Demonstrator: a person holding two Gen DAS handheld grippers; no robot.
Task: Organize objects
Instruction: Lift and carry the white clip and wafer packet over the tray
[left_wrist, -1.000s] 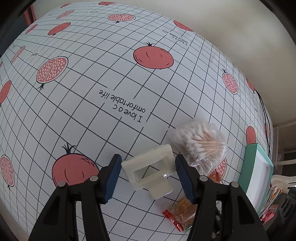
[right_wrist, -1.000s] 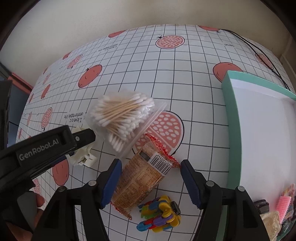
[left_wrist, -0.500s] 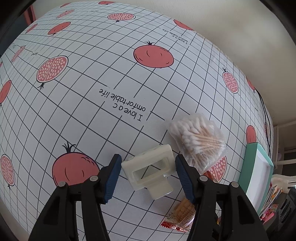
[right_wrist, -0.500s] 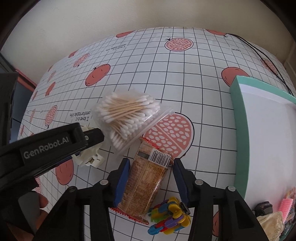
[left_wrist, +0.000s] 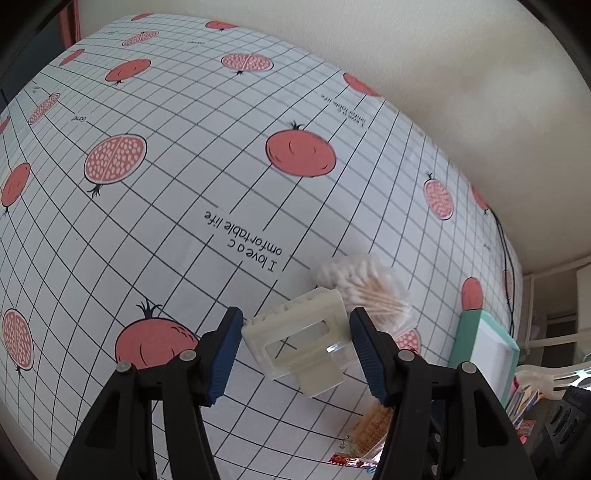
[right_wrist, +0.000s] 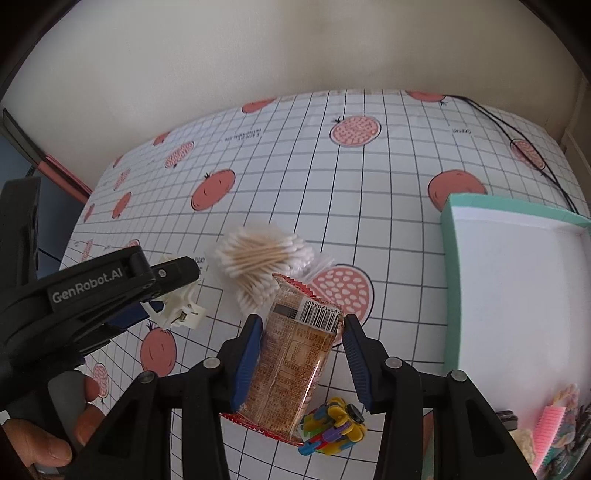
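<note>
Since a second ago our right tool (right_wrist: 302, 352) has drawn its blue pads in from a wide spread, and the snack packet (right_wrist: 291, 363) now stands raised between them, barcode end up, where earlier it lay flat on the cloth. The left pad presses the packet's side; whether the right pad touches the wrapper we cannot tell, so the grip is close but not certain. Our left tool (left_wrist: 295, 354) has barely shifted: its pads are apart, one on each side of the cream plastic clip (left_wrist: 299, 341), with a sliver of gap showing at both sides, and the clip sits on the worktop (left_wrist: 184, 184), which is covered in a gridded cloth printed with pomegranates. Just behind the clip lies the bag of cotton swabs (left_wrist: 364, 286), blurred in both views; from the right wrist it sits just beyond the raised packet's top edge, and we cannot tell whether the two touch. Below the packet, near our right tool's right finger, rests a bright multicoloured toy (right_wrist: 332, 430). Off to the right stands the teal-rimmed white box (right_wrist: 452, 280), well apart from the packet, with a pink comb (right_wrist: 550, 430) and other small items at its near corner.
</note>
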